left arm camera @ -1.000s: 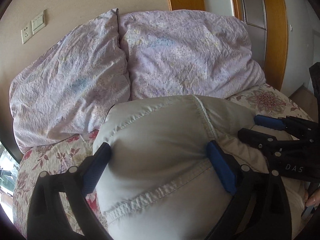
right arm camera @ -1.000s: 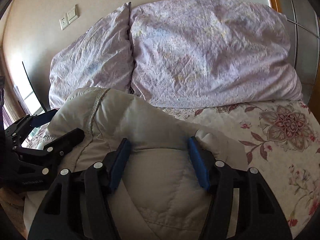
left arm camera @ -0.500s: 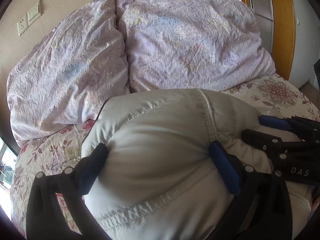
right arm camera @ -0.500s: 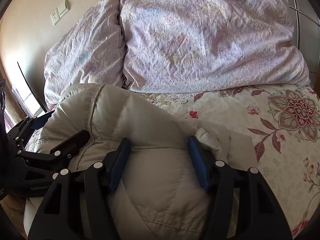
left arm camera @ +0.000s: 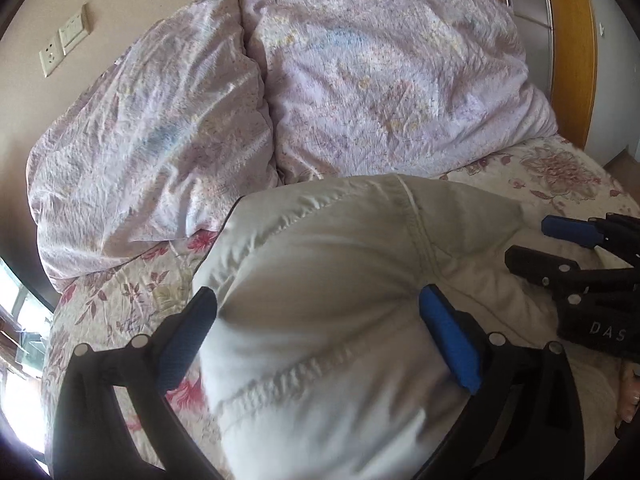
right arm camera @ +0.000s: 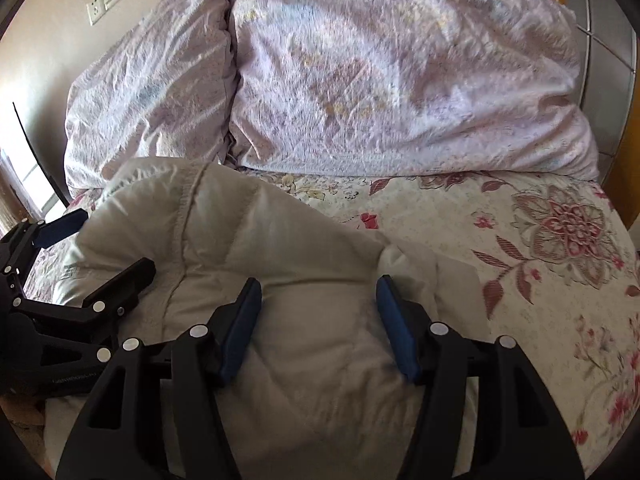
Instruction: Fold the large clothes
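A puffy cream padded jacket lies bunched on the floral bed; it also shows in the right wrist view. My left gripper has its blue-padded fingers wide apart with a thick bulge of the jacket pressed between them. My right gripper likewise holds a fat fold of the jacket between its blue pads. Each gripper shows in the other's view, the right one and the left one, side by side on the jacket.
Two lilac pillows lean on the wall at the head of the bed. The floral bedspread stretches right of the jacket. A wooden wardrobe frame stands at the far right, a wall socket upper left.
Both grippers have pushed forward and lower toward the pillows with the jacket bundle; the bedspread right of the jacket shows more. The jaws' spread is unchanged.
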`<state>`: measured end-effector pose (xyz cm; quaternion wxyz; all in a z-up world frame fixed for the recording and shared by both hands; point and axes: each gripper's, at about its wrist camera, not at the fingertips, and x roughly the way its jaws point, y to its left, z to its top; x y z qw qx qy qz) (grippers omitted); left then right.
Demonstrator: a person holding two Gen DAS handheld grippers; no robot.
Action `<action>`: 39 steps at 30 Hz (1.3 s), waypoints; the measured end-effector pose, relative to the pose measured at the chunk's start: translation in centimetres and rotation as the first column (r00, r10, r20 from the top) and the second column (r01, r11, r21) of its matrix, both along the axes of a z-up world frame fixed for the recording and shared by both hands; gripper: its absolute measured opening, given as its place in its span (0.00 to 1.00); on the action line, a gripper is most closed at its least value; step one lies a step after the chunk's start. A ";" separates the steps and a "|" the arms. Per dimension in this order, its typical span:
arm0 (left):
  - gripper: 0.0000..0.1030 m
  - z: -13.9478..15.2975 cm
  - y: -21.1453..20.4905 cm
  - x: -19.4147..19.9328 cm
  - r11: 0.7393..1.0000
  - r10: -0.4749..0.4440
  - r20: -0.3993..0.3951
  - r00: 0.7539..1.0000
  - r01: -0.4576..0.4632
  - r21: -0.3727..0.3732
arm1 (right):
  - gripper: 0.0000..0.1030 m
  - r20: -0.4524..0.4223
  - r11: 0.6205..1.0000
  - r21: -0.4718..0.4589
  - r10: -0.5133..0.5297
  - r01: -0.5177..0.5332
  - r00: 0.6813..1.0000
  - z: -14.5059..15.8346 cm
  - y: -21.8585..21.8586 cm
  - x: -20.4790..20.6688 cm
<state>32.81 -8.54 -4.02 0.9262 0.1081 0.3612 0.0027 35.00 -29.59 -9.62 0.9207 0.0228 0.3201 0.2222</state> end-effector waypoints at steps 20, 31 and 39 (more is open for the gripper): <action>0.98 -2.1 -1.0 -5.4 0.999 -0.049 -0.030 0.998 0.049 0.014 | 0.63 -0.026 0.999 -0.046 0.018 -0.019 1.000 -4.1 -1.2 -5.7; 0.98 -2.5 -1.3 -6.1 0.999 -0.021 0.044 0.999 0.020 0.029 | 0.63 -0.044 0.995 -0.097 0.012 -0.016 0.999 -3.7 -0.7 -5.4; 0.98 4.1 3.4 -3.3 0.997 0.011 0.112 0.994 -0.003 -0.073 | 0.65 0.035 0.999 0.039 -0.022 0.021 0.999 5.6 -1.5 -2.9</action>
